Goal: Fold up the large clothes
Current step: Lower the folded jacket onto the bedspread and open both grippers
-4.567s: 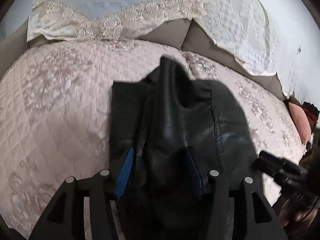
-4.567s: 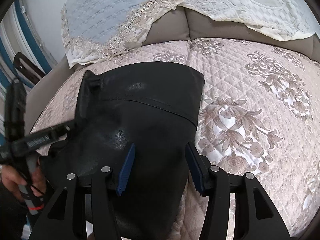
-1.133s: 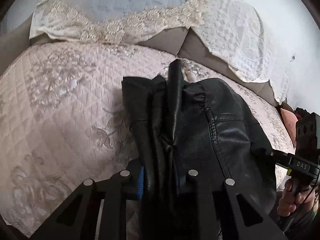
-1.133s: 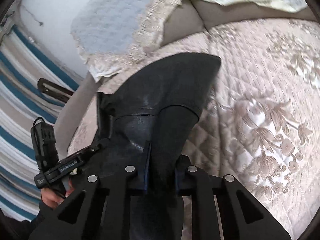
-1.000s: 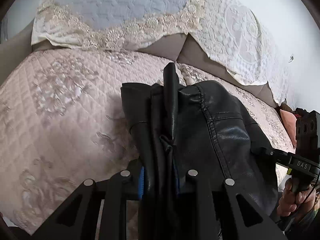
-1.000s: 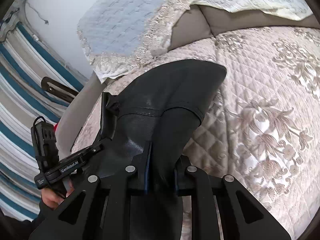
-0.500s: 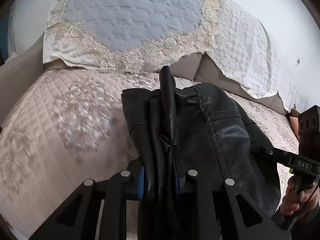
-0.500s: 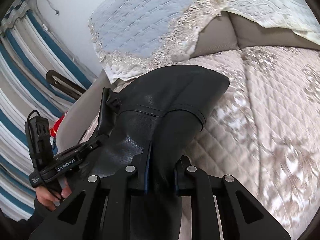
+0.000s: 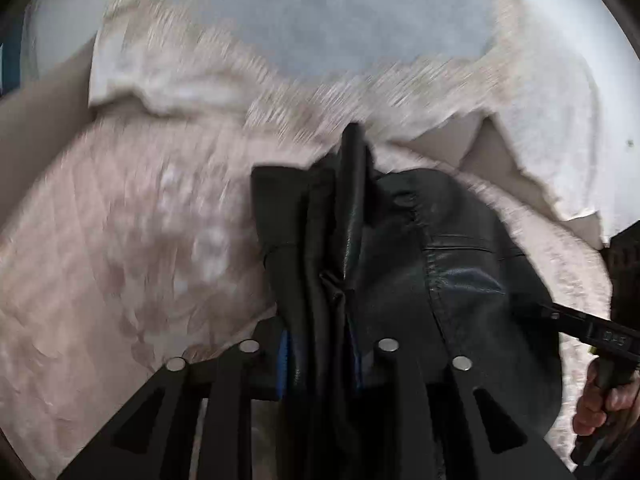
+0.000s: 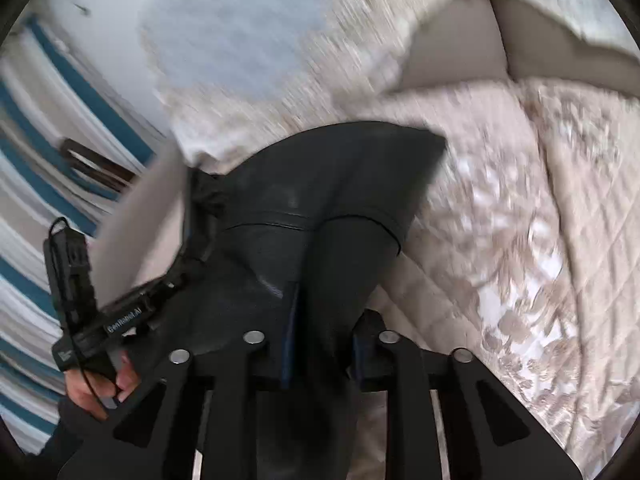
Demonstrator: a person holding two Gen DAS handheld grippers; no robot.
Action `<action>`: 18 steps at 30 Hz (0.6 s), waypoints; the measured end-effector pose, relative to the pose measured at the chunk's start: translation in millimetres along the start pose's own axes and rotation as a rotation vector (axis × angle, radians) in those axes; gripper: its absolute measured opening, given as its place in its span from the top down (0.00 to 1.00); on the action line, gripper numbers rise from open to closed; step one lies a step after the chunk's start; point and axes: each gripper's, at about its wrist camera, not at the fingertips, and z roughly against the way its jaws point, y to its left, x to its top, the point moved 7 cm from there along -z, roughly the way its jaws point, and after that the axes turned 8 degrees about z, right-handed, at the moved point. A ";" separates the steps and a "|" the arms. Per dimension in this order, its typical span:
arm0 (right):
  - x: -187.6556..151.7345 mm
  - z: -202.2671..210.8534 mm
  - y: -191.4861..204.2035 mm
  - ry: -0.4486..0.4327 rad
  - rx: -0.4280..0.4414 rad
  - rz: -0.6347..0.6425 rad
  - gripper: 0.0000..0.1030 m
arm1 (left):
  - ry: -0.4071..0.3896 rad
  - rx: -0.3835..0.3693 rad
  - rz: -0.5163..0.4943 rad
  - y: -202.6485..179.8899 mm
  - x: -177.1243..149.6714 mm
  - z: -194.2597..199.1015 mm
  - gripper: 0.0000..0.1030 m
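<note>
**Mia:** Jaws first. In the left wrist view, the left gripper (image 9: pixel 320 360) has its jaws squeezed tight on a bunch of folds of the black leather jacket (image 9: pixel 400 248). Can you see that?

**Ben:** Yes. The jacket goes up from the jaws to the middle of the frame. Its long way runs bottom to top. Most of it spreads out to the right, toward the other tool at the right edge.

**Mia:** And under it?

**Ben:** The pink quilted bed cover (image 9: pixel 120 260), all blurry. A lacy pillow (image 9: pixel 320 20) fills the top.

**Mia:** Now the right wrist view. The right gripper (image 10: pixel 322 344) has its jaws pinched on a thick edge of the jacket (image 10: pixel 332 168).

**Ben:** Here it goes up and fans out to the upper middle. The left tool grips it at the lower left.

**Mia:** So both hold the near edge, side by side?

**Ben:** I think so. The far end hangs away from both, so I guess it gets laid down flat.
</note>
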 end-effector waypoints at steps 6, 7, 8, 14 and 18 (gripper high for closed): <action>-5.1 0.3 -1.7 0.004 -0.030 0.013 0.59 | -0.018 -0.038 0.046 8.4 -6.8 7.4 0.68; -4.3 3.7 -0.1 0.005 -0.040 0.016 0.59 | -0.019 -0.032 0.045 7.7 -6.6 11.4 0.68; -3.8 9.4 1.5 -0.001 -0.055 0.025 0.59 | -0.023 -0.028 0.046 8.0 -6.4 16.4 0.68; -1.0 44.0 10.8 -0.072 -0.103 0.061 0.59 | -0.090 -0.022 0.050 5.7 0.2 59.4 0.70; -1.9 52.5 31.1 -0.095 -0.090 0.114 0.59 | -0.142 -0.054 0.006 -20.1 13.6 82.1 0.70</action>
